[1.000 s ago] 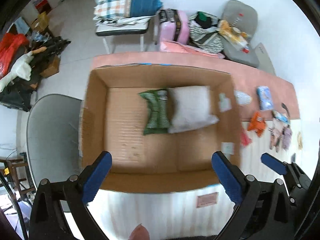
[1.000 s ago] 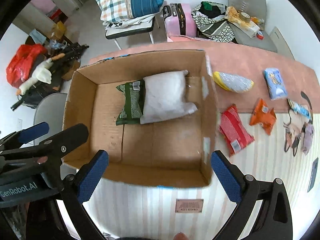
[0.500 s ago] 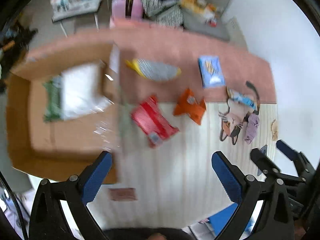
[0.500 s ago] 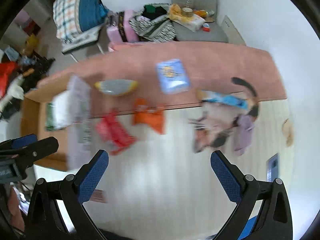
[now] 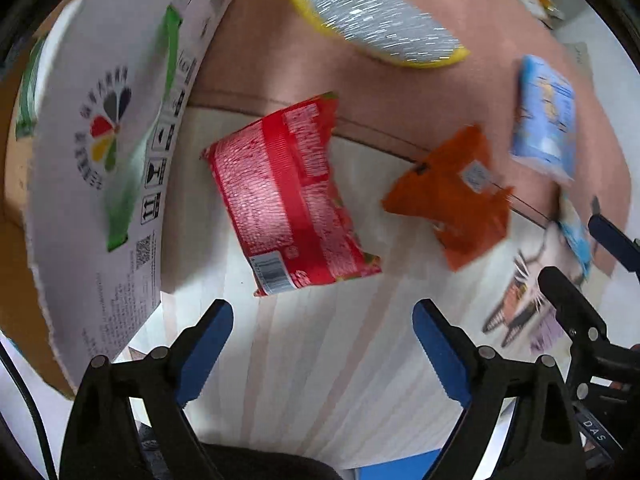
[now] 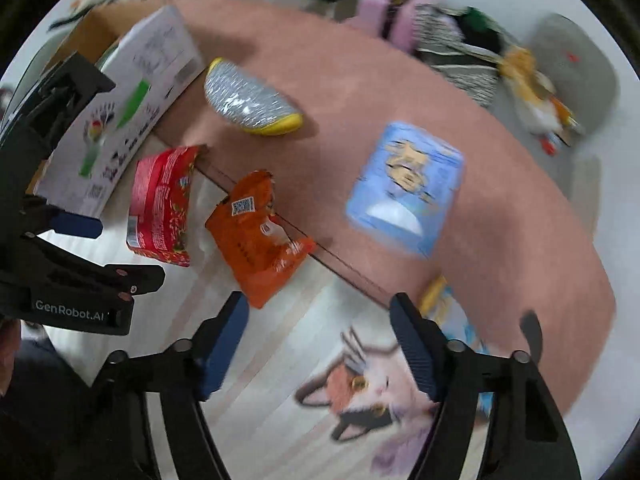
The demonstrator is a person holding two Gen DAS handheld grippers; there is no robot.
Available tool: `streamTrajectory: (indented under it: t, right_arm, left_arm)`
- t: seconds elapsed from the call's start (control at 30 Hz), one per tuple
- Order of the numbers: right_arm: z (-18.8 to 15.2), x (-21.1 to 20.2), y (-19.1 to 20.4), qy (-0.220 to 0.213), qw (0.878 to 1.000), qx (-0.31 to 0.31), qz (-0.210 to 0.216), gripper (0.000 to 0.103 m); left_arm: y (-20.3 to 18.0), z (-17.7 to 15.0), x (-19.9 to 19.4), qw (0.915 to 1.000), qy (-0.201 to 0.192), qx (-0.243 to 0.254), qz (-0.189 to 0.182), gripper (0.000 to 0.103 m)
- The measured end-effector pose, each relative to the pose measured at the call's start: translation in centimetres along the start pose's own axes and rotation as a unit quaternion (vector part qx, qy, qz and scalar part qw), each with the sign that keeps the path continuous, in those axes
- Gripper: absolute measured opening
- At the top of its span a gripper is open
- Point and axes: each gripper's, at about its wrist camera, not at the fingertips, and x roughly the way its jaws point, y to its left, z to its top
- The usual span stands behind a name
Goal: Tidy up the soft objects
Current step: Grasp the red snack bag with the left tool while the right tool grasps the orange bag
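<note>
- Left gripper [image 5: 322, 344]: jaws open, empty, above the red snack packet [image 5: 288, 200].
- Right gripper [image 6: 320, 344]: jaws open, empty, near the orange packet [image 6: 260, 236].
- Blurred, probably tissues: blue pack [image 6: 406, 188].

The red pack [image 5: 288, 200] is glossy printed plastic film, crinkled at its ends; the orange pack [image 5: 452, 196] has the same shiny film. The far silver pouch [image 5: 376, 20] glitters like foil, with a yellow edge. The blue pack [image 6: 404, 188] looks like smooth soft plastic wrap. The box [image 5: 100, 184] on the left is cardboard: a white printed outer face, raw brown at the edges. Each tool has matt black plastic arms and blue ribbed pads [image 5: 204, 356]. The pink cloth [image 6: 500, 216] looks matt.
</note>
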Motion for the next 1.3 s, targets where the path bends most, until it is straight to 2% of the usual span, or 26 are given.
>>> streamTrajectory:
  t: [0.17,0.33,0.37,0.4,0.5,0.6,0.63,0.67,0.73,0.77,0.8,0.87,0.93,1.0,1.13,1.2,1.23,1.27,1.3]
  right_arm:
    - [2.0,2.6,1.5,0.013,0.996,-0.071,0.044,0.074]
    - [2.6,5.9,3.1,0.045,0.991,-0.11,0.063,0.074]
    - [2.6,6.6,3.1,0.053,0.991,-0.108,0.062,0.068]
    - [2.6,7.1,2.9,0.061,0.991,-0.097,0.066,0.052]
    - [1.9,7.6,0.9,0.076,0.993,-0.019,0.088,0.042]
    - [0.4,7.1,-1.0,0.088,0.99,0.045,0.102,0.04]
    - [-0.1,7.0,-1.4,0.092,0.988,0.057,0.108,0.04]
    - [-0.8,6.9,-1.9,0.097,0.986,0.077,0.114,0.04]
    - [-2.2,6.6,-2.8,0.099,0.982,0.108,0.117,0.041]
    - [-2.5,6.4,-3.1,0.094,0.982,0.114,0.114,0.043]
    - [-2.7,6.1,-3.5,0.085,0.983,0.119,0.106,0.049]
    - [-2.7,4.7,-3.7,0.054,0.99,0.11,0.065,0.061]
    - [-2.4,3.4,-3.5,0.023,0.996,0.079,0.033,0.063]
    - [-1.8,3.0,-2.8,0.012,0.998,0.047,0.032,0.066]
    - [0.2,4.2,-0.7,0.024,0.999,-0.03,0.019,0.066]
    - [1.0,5.5,-0.5,0.048,0.998,-0.019,0.042,0.066]
    - [1.2,6.1,-0.9,0.064,0.996,0.006,0.061,0.063]
    - [1.2,6.5,-1.3,0.075,0.994,0.026,0.069,0.048]
    - [0.9,6.8,-2.4,0.086,0.991,0.056,0.082,0.043]
  left_arm:
    - [0.7,0.7,1.1,0.9997,0.003,-0.026,0.002,0.091]
    - [1.0,1.3,1.9,0.9992,0.009,-0.038,0.004,0.091]
    - [0.9,1.4,1.9,0.9993,0.007,-0.036,0.006,0.091]
    - [0.8,1.5,1.9,0.9994,0.004,-0.034,0.008,0.091]
    - [0.1,2.5,1.9,0.9994,-0.004,-0.031,0.014,0.091]
    - [0.0,3.3,1.8,0.9992,-0.013,-0.037,0.01,0.091]
    - [-0.2,3.6,1.8,0.9992,-0.018,-0.036,0.011,0.088]
    - [-0.3,3.7,1.8,0.9992,-0.019,-0.034,0.01,0.082]
    - [-0.5,4.2,1.7,0.999,-0.022,-0.032,0.022,0.063]
    - [-0.6,4.3,1.8,0.9989,-0.025,-0.029,0.026,0.059]
    - [-0.7,4.4,1.7,0.9989,-0.028,-0.025,0.028,0.057]
    - [-0.8,4.1,1.6,0.9987,-0.036,-0.005,0.037,0.054]
    - [-1.7,3.4,1.3,0.9973,-0.046,0.029,0.051,0.048]
    - [-2.3,2.6,1.4,0.9954,-0.044,0.057,0.064,0.048]
    - [-2.4,1.5,1.8,0.9948,-0.035,0.07,0.065,0.047]
    - [-2.2,1.9,1.9,0.995,-0.034,0.069,0.063,0.049]
    - [-2.1,2.2,1.9,0.9959,-0.031,0.064,0.057,0.049]
    - [-1.7,2.4,1.7,0.9964,-0.03,0.06,0.052,0.049]
    - [-1.5,2.7,1.5,0.9971,-0.029,0.056,0.044,0.049]
